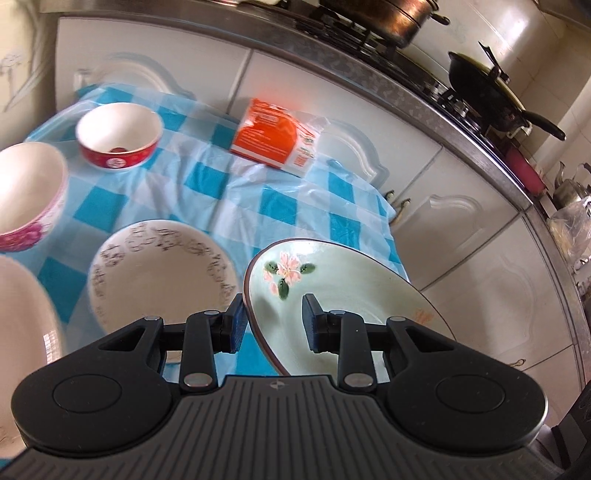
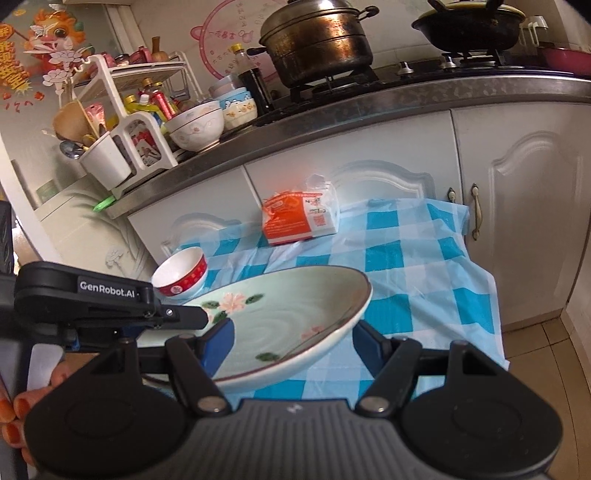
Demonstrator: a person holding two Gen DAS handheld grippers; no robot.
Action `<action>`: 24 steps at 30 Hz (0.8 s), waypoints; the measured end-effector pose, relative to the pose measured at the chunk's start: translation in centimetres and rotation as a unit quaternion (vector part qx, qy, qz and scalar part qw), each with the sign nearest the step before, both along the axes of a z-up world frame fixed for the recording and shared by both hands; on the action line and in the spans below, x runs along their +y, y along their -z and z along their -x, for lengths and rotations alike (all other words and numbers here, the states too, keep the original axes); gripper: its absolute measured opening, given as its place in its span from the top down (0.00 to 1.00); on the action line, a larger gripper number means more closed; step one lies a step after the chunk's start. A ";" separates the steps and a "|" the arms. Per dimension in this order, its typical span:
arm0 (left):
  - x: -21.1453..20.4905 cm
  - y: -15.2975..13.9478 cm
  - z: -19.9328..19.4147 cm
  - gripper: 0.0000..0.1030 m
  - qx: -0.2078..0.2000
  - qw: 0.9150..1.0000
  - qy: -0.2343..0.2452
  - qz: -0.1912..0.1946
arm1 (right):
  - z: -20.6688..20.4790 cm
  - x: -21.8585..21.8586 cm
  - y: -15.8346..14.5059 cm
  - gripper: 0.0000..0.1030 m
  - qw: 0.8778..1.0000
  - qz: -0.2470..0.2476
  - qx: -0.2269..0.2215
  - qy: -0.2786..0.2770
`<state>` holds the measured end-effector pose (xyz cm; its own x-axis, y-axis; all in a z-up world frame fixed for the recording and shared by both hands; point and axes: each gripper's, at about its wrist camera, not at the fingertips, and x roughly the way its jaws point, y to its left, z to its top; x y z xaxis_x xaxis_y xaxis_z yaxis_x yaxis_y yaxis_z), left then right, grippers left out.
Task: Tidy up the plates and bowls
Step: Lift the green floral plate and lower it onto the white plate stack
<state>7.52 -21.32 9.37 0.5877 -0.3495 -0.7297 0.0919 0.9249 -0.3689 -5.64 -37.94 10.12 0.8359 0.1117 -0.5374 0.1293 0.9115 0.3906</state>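
Pale green plate [image 1: 343,295], low in the middle of the left wrist view: round, shallow, glossy glaze, thin brown rim, painted pink blossoms with dark green leaves. Tilted, one edge raised, over the near right part of the table. Seen in the right wrist view from lower down, with the smooth white underside showing.

Left gripper [image 1: 275,325] open, astride the plate's left rim: one ribbed blue pad outside the rim, the other over the glazed inner face, with a clear gap on that inner side. Right gripper [image 2: 293,341] spread wide at the bottom of its view, black linkage arms, blue pads either side of the plate's near edge; contact with the plate not clear.

Just left of the plate, a cream deep plate [image 1: 162,266] with grey scribbled motifs around its wall. Further up left, a red bowl [image 1: 118,136], white inside, and at the left edge a white bowl with magenta flowers [image 1: 29,192], blurred.

Underneath, a thin, creased plastic tablecloth [image 1: 207,184] in blue-and-white checks. At its far side, an orange-and-white packet [image 1: 273,133]. Behind, glossy white cabinet doors [image 2: 517,206] with arched panels, and a speckled metal counter edge [image 2: 369,107]. Above that, a tarnished steel pot [image 2: 317,40] and a black wok [image 2: 469,26] on burners.
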 end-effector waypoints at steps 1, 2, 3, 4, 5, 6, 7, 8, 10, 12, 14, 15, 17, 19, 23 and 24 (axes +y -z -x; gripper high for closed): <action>0.7 -0.2 0.4 0.69 -0.001 1.000 -0.008 0.000 | 0.0 0.5 -0.2 0.31 1.000 0.002 -0.003 -0.010; 1.3 -0.3 0.8 0.69 -0.001 1.000 -0.015 -0.001 | -0.2 1.0 -0.4 0.31 1.000 0.004 -0.005 -0.021; 1.9 -0.4 1.1 0.69 -0.002 1.000 -0.025 -0.003 | -0.2 1.6 -0.7 0.31 0.999 0.007 -0.007 -0.031; 2.7 -0.6 1.6 0.69 -0.006 0.999 -0.035 -0.006 | -0.3 2.1 -0.8 0.31 0.999 0.008 -0.010 -0.041; 3.3 -0.9 2.1 0.69 -0.009 0.999 -0.043 -0.009 | -0.5 2.8 -1.0 0.31 0.998 0.008 -0.013 -0.053; 4.1 -1.1 2.6 0.69 -0.012 0.998 -0.053 -0.012 | -0.7 3.5 -1.2 0.31 0.998 0.009 -0.016 -0.066; 5.1 -1.4 3.1 0.69 -0.014 0.998 -0.063 -0.013 | -0.9 4.3 -1.4 0.31 0.997 0.009 -0.019 -0.078; 6.0 -1.6 3.6 0.69 -0.015 0.997 -0.076 -0.014 | -1.1 5.0 -1.6 0.31 0.996 0.009 -0.022 -0.091; 7.7 -1.8 4.5 0.69 -0.016 0.995 -0.096 -0.018 | -1.5 6.6 -1.8 0.31 0.993 0.009 -0.029 -0.117; 9.5 -1.8 5.3 0.69 -0.012 0.992 -0.120 -0.022 | -2.1 8.1 -1.9 0.31 0.990 0.006 -0.033 -0.140; 11.2 -1.7 6.0 0.69 -0.008 0.989 -0.143 -0.027 | -2.7 9.8 -1.8 0.31 0.986 0.004 -0.034 -0.165; 12.0 -1.5 6.4 0.69 -0.007 0.988 -0.154 -0.030 | -3.1 10.8 -1.7 0.31 0.983 0.002 -0.035 -0.179; 13.8 -1.1 7.0 0.69 -0.002 0.983 -0.178 -0.035 | -3.8 12.5 -1.4 0.31 0.978 -0.001 -0.037 -0.203; 15.4 -0.6 7.5 0.69 0.002 0.979 -0.200 -0.043 | -4.4 14.3 -1.1 0.31 0.973 -0.001 -0.038 -0.227; 17.8 0.2 8.2 0.69 0.010 0.969 -0.240 -0.056 | -5.4 17.5 -0.1 0.31 0.963 0.001 -0.037 -0.266; 18.2 0.4 8.3 0.69 0.012 0.967 -0.247 -0.059 | -5.6 18.1 0.2 0.31 0.961 0.002 -0.035 -0.273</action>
